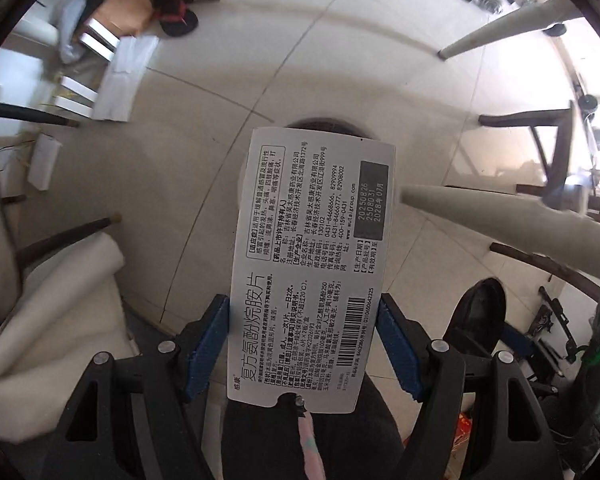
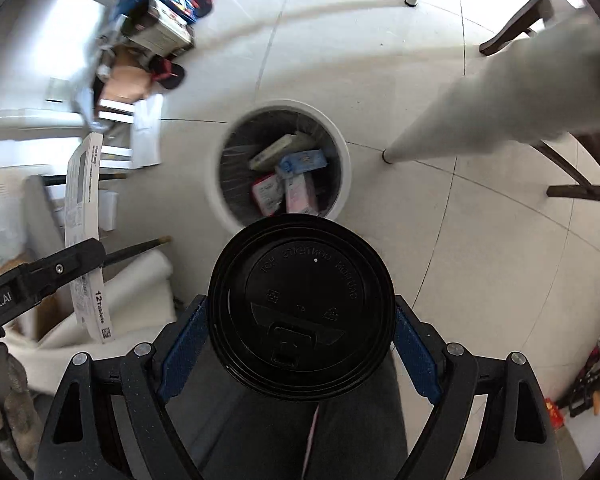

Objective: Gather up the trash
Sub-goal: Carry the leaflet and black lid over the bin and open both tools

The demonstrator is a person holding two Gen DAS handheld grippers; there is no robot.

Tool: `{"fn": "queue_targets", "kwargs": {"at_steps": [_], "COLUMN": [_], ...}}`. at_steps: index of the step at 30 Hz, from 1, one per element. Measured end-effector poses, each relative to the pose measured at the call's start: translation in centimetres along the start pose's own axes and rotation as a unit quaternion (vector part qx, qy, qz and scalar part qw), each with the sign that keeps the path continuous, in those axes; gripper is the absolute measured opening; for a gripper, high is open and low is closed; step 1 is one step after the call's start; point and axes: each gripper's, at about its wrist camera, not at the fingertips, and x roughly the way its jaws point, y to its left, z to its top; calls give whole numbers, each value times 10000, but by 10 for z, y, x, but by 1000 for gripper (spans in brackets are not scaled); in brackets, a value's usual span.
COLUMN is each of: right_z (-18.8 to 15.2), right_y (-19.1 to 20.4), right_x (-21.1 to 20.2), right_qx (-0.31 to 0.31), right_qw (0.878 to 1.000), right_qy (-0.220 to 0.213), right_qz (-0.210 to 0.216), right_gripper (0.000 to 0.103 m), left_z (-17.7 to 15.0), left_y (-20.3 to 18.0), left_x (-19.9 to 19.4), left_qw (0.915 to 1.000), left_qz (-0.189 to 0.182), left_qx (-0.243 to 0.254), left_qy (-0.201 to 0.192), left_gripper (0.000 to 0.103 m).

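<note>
Boxes fill bin; jaws grip carton, lid.

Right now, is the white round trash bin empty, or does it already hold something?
Not empty. The white round trash bin holds several small boxes: a pink box, a blue box and a pale one.

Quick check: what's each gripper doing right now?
Left gripper: shut on the medicine box.
Right gripper: shut on the black-lidded cup.
</note>
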Motion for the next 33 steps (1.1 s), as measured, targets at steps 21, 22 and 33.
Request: {"fn": "queue_targets", "kwargs": {"at_steps": [21,22,33], "right_z": [85,84,62], "right_y": [-6,-5,9], "right_x": [169,169,136], "right_qx": [-156,-150,-140], "right_qw": [9994,9994,9992], "right_qy": [269,258,54], "right_qz": [-171,-197,-370], "right_gripper": [103,103,103], "left_z": [46,44,7], "left_y": [10,13,24], "left_x": [98,96,49], "left_qw": [9988,9990,9955], "left_qz": [35,134,867], "left_qx": [170,188,202], "left_qy": [458,396,-316], "left_gripper": [98,98,98]}}
